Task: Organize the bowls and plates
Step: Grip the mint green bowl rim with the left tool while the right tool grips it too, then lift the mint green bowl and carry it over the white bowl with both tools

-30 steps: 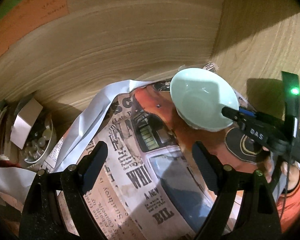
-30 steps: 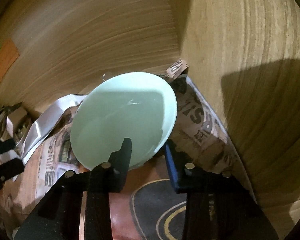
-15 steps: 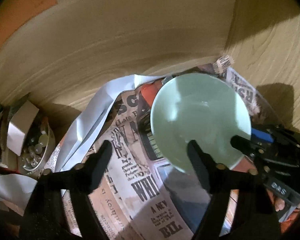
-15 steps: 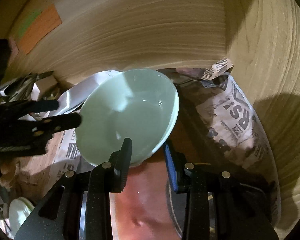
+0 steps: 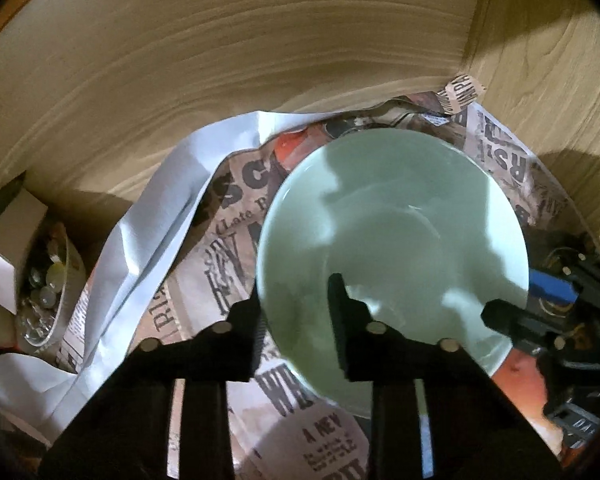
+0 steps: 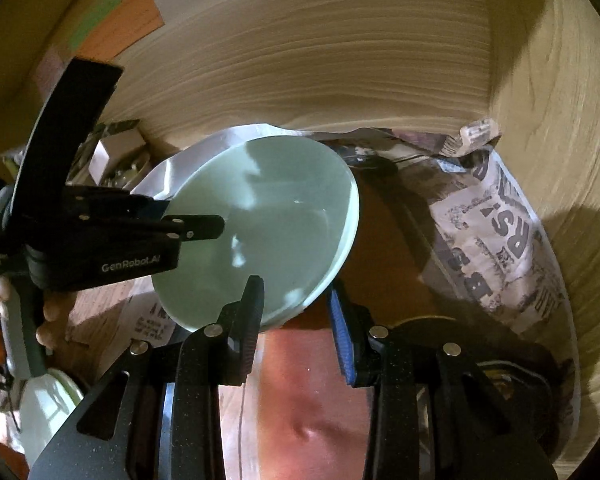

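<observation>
A pale green bowl [image 5: 392, 232] hangs tilted over newspaper inside a wooden cupboard, gripped from two sides. My left gripper [image 5: 296, 312] straddles its near rim, one finger inside and one outside; its jaws are closing and the pads meet the wall. In the right wrist view the left gripper [image 6: 188, 218] clamps the bowl [image 6: 276, 208] at its left edge. My right gripper [image 6: 296, 304] is shut on the bowl's lower rim, its blue-padded finger underneath. From the left wrist view the right gripper [image 5: 520, 300] bites the bowl's right edge.
Newspaper [image 5: 236, 264] lines the shelf, with a white paper strip [image 5: 148, 240] lying across it. A glass dish of small items [image 5: 44, 292] sits at far left. Wooden walls [image 6: 340, 60] close in behind and to the right. Another pale dish [image 6: 48, 412] lies at lower left.
The left gripper came down to the bowl and its wide jaws closed over the rim. The right gripper kept its hold and turned the bowl toward the left one.
</observation>
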A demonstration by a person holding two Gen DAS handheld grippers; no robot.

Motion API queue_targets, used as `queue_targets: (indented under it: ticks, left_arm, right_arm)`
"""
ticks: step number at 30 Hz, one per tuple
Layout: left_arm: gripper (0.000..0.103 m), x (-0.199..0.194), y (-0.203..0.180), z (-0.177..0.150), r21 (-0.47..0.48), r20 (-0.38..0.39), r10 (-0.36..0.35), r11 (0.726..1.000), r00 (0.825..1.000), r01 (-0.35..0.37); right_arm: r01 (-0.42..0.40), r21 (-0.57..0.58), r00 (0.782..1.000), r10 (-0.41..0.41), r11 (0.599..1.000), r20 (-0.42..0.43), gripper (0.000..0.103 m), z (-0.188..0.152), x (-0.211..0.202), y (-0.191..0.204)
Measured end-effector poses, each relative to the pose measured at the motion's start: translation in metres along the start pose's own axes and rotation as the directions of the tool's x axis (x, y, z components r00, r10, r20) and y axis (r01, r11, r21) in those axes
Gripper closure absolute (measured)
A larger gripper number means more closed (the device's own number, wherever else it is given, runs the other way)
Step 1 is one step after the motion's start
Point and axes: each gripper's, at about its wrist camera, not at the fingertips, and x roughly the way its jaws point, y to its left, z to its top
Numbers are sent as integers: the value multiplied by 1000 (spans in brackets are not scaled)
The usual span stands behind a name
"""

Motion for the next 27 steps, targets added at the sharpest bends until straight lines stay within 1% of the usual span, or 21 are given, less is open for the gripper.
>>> queue_targets:
  ticks: [1,5,11,18,27]
  left_arm:
    - [83,-1,0,0,7,6,5,1000,1000,-5]
    - [84,0,-2,-1,19,4,0,1000,1000,0]
    - [85,0,-11,-2,62,18,36,997,999,-37]
    - [85,-6,-13,-5,65,0,14,998,1000,-14]
    - [85,-43,-7,-15,62,55,19,998,998,-23]
  right_arm:
    - [1,16,1000,-2,1000,6,72,1,-1,-2]
    - [27,67,999,-29,997,21,72,2,-1,-11]
    - [78,31,997,-79,996,26,73,0,2,0]
    - [70,57,997,-73,996,41,74,0,-9,-2]
    - [48,34,994,-51,998,100,74,1,-34,19]
